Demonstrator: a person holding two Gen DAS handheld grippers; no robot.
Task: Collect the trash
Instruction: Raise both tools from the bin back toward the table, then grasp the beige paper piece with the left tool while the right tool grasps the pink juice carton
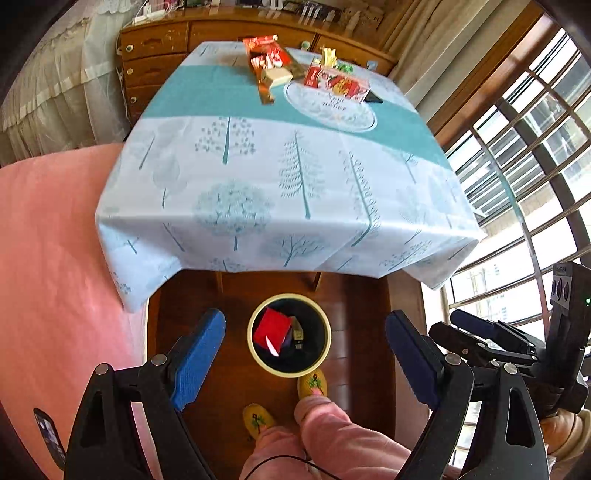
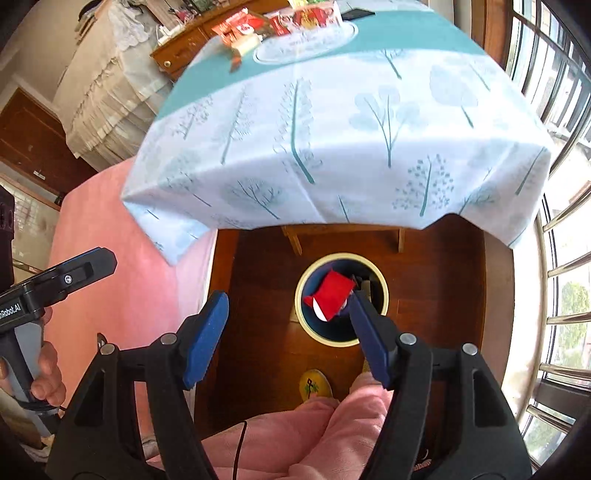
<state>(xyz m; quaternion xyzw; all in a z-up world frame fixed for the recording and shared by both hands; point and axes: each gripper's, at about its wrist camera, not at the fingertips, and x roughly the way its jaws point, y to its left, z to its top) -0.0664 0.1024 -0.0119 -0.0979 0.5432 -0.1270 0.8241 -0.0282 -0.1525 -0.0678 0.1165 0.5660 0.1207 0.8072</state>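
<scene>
A round bin with a cream rim (image 1: 255, 354) (image 2: 382, 291) stands on the wooden floor below the table's front edge. Inside it lie a red wrapper (image 1: 271, 328) (image 2: 332, 293) and some darker scraps. Several red and gold snack wrappers (image 1: 273, 62) (image 2: 258, 22) lie at the far end of the table. My left gripper (image 1: 306, 325) hangs high above the bin, open and empty. My right gripper (image 2: 286, 301) is also open with nothing between its blue pads, above the floor just left of the bin. Each gripper shows at the edge of the other's view.
The table wears a pale blue tree-print cloth (image 1: 280, 177) (image 2: 332, 140). A pink bed (image 1: 48, 258) lies to the left, barred windows (image 1: 524, 166) to the right, a wooden dresser (image 1: 159, 48) behind. The person's pink trousers and yellow slippers (image 1: 312, 384) stand near the bin.
</scene>
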